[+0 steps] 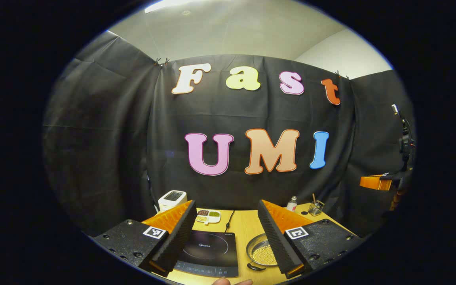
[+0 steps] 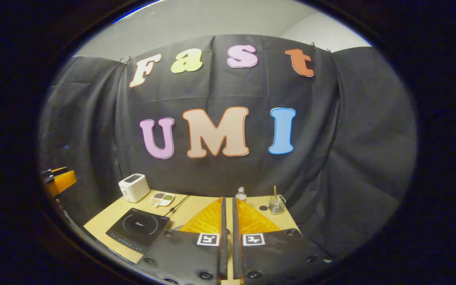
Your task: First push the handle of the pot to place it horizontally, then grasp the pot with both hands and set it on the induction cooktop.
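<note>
In the left gripper view, a white toaster [image 1: 172, 199] stands at the far left corner of the wooden table [image 1: 246, 227], and just right of it lies a small white divided dish [image 1: 208, 216] of beans. In front of these sits the black induction cooktop [image 1: 209, 253], its cord running back toward the wall. The left gripper [image 1: 225, 233] hovers above the table with its jaws spread wide and nothing between them; the cooktop shows through the gap. Right of the cooktop, just beside it and partly hidden by the gripper's right finger, the pot [image 1: 261, 250] rests on the table, a shallow metal pan holding pale yellow grains, its dark handle [image 1: 255, 267] pointing toward the near edge. A small clear bottle [image 1: 291, 204] and a glass jar [image 1: 316, 207] with a stick in it stand at the back right. A fingertip [image 1: 231, 282] shows at the bottom edge. In the right gripper view, the toaster [image 2: 133, 187], dish [image 2: 162, 199] and cooktop [image 2: 138, 230] lie to the left, while the right gripper [image 2: 227, 213] hangs over the table's middle, its fingers drawn together to a narrow slit, gripping nothing. The bottle [image 2: 241, 194] and jar [image 2: 276, 204] stand beyond.
</note>
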{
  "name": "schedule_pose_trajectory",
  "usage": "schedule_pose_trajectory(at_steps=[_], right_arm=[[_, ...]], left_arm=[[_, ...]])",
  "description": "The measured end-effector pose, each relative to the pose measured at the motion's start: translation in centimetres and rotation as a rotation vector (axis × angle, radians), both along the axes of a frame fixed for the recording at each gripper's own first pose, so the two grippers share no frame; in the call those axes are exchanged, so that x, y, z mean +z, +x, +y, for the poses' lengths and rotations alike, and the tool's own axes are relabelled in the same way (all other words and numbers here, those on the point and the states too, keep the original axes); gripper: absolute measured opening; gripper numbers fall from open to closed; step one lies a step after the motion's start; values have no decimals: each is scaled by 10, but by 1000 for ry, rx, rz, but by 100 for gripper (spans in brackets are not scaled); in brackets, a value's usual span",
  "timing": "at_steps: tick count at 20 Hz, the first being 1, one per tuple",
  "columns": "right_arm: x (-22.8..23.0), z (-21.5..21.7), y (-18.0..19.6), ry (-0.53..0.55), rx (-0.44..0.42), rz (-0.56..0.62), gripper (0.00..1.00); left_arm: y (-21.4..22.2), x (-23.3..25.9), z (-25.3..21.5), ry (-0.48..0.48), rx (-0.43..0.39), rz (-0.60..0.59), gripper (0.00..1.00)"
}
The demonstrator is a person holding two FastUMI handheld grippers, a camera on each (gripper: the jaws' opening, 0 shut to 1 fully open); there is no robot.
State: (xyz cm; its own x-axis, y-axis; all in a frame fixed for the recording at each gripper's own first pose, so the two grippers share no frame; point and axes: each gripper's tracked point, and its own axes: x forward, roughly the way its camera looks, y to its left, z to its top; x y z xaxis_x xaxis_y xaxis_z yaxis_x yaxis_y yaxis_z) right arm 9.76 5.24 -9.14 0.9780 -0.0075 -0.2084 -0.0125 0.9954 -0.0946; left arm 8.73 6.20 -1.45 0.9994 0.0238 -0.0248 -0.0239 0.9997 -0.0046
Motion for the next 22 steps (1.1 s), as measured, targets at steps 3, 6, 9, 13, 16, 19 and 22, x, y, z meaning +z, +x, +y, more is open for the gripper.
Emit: schedule_pose_trajectory(at_steps=[3, 6, 9, 13, 16, 19, 22], right_arm=[[-6, 0, -5, 41, 1, 11, 0], [-13, 0, -14, 61, 4, 19, 0], [-18, -5, -20, 67, -26, 23, 2], [-32, -3, -26, 122, -60, 55, 2], [-49, 10, -32, 159, -62, 89, 0], [-75, 25, -42, 167, -56, 142, 2], [-112, 42, -53, 157, -30, 217, 2]], left_arm=[[5, -6, -7, -12, -38, 14, 94], [8, -6, -19, -3, -89, 19, 94], [11, -6, -33, 25, -146, 16, 94], [14, -12, -47, 42, -209, 24, 98], [4, -12, -40, 34, -218, 17, 94], [-9, -17, -22, 33, -195, 11, 91], [-18, -25, 3, 31, -144, 17, 91]])
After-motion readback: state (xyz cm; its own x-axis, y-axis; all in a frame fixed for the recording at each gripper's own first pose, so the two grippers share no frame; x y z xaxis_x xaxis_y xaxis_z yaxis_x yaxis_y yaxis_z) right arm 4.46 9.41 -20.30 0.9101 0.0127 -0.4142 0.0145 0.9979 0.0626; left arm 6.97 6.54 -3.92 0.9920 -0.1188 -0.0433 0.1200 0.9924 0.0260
